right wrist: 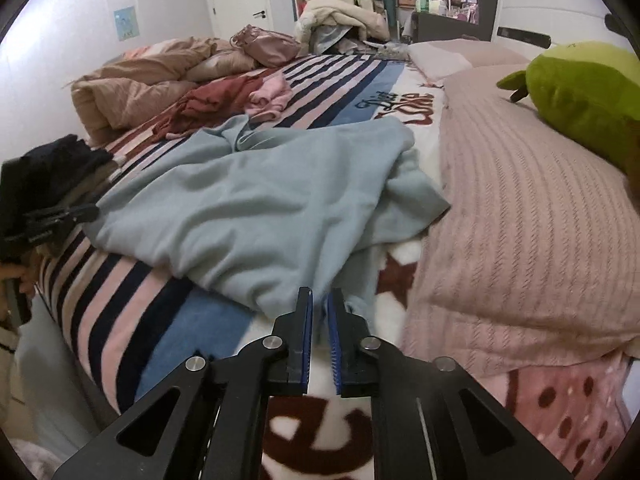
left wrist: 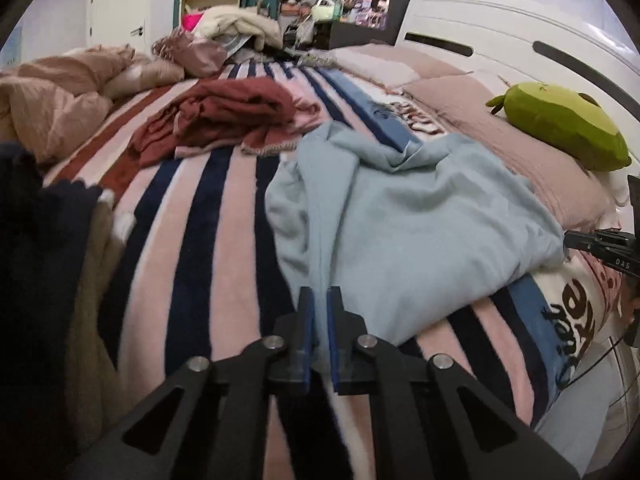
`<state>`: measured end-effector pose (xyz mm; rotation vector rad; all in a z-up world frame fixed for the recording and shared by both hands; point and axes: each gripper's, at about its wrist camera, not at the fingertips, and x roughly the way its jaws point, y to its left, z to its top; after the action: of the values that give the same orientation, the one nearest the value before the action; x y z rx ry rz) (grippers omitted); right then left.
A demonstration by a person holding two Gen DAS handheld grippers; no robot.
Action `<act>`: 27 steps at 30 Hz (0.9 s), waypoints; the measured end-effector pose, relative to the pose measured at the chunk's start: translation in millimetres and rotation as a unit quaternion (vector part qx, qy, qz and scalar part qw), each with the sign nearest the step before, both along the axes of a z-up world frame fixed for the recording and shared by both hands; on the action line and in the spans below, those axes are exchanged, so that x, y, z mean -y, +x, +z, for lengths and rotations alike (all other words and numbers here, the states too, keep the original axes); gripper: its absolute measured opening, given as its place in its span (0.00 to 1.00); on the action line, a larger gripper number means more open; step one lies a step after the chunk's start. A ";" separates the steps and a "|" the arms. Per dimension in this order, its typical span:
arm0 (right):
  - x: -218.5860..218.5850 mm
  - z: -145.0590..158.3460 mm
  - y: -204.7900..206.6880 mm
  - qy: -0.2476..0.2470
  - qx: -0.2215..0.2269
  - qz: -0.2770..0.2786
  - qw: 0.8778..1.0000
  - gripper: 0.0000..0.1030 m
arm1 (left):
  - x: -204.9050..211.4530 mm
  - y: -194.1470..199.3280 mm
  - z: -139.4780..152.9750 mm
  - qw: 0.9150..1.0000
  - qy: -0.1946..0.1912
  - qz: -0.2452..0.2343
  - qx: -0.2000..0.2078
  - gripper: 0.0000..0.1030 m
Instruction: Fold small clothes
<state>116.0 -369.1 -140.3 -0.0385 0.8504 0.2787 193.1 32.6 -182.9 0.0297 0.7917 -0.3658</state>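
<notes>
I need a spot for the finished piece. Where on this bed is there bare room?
Free: the striped blanket between the light blue garment and the dark clothes pile. Crowded: farther back, maroon clothes; right side, pink pillow and green plush.

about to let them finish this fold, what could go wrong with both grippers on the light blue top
1. Both the left gripper and right gripper appear to pinch only the near edge of the light blue top, so a thin bite could slip when pulled.
2. The top lies bunched, with a crumpled fold beside the pink pillow; folding now may trap creases.
3. The maroon garment lies just beyond and could be dragged along.
</notes>
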 end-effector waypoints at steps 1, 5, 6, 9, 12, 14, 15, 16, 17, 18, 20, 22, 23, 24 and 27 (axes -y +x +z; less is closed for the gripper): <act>2.5 2.1 4.8 0.012 -0.003 -0.001 1.000 0.16 | 2.4 2.8 2.3 1.000 -0.002 -0.005 0.001 0.39; -1.6 3.7 27.0 0.031 -0.001 0.006 0.999 0.54 | 20.4 22.5 3.6 1.000 0.005 -0.026 -0.002 0.46; -3.5 0.7 34.7 0.027 -0.006 0.004 1.000 0.54 | 25.0 28.9 1.0 1.000 0.016 -0.024 -0.004 0.46; -7.7 -16.6 59.9 0.020 -0.027 -0.005 0.999 0.52 | 34.5 47.6 -12.4 0.999 0.043 -0.011 -0.011 0.34; -13.4 -29.2 68.8 0.016 -0.035 0.001 0.999 0.00 | 35.1 55.6 -25.3 0.998 0.056 0.000 -0.025 0.03; -14.4 -25.2 59.8 0.021 -0.015 0.001 1.000 0.02 | 28.5 43.6 -20.1 0.999 0.045 0.006 -0.005 0.02; -14.5 -20.8 51.7 0.025 -0.006 0.008 1.000 0.02 | 24.6 36.1 -15.6 0.999 0.040 0.008 0.003 0.02; -12.9 -17.4 45.5 0.029 -0.004 0.011 1.000 0.02 | 20.4 29.6 -12.1 0.999 0.033 0.010 0.007 0.02; -11.0 -13.0 37.2 0.035 0.000 0.013 0.999 0.02 | 14.2 19.8 -7.7 1.000 0.023 0.011 0.009 0.02; -9.2 -8.5 27.3 0.042 0.001 0.018 0.999 0.02 | 11.9 14.8 -6.5 1.000 0.021 0.009 0.008 0.02; -7.6 -4.4 13.2 0.046 0.001 0.025 0.999 0.02 | 4.1 -2.1 -5.9 1.000 0.015 0.009 0.005 0.02; -8.0 -6.9 2.5 0.041 -0.010 0.029 0.999 0.02 | 0.7 -11.6 -10.9 1.000 0.017 0.009 -0.005 0.02; -8.3 -10.2 -0.4 0.035 -0.017 0.027 0.999 0.02 | 0.6 -13.1 -13.8 1.000 0.021 0.009 -0.007 0.02; -8.0 -15.3 -1.6 0.033 -0.028 0.024 0.999 0.02 | 1.6 -14.4 -19.1 1.000 0.027 0.007 -0.014 0.03; -11.0 -23.2 1.5 0.017 -0.048 0.023 0.998 0.10 | 4.1 -15.5 -28.2 0.999 0.025 0.002 -0.029 0.06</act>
<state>117.5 -358.1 -163.5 -0.0122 0.9414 0.3403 177.5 28.5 -211.1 0.0648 0.8585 -0.3449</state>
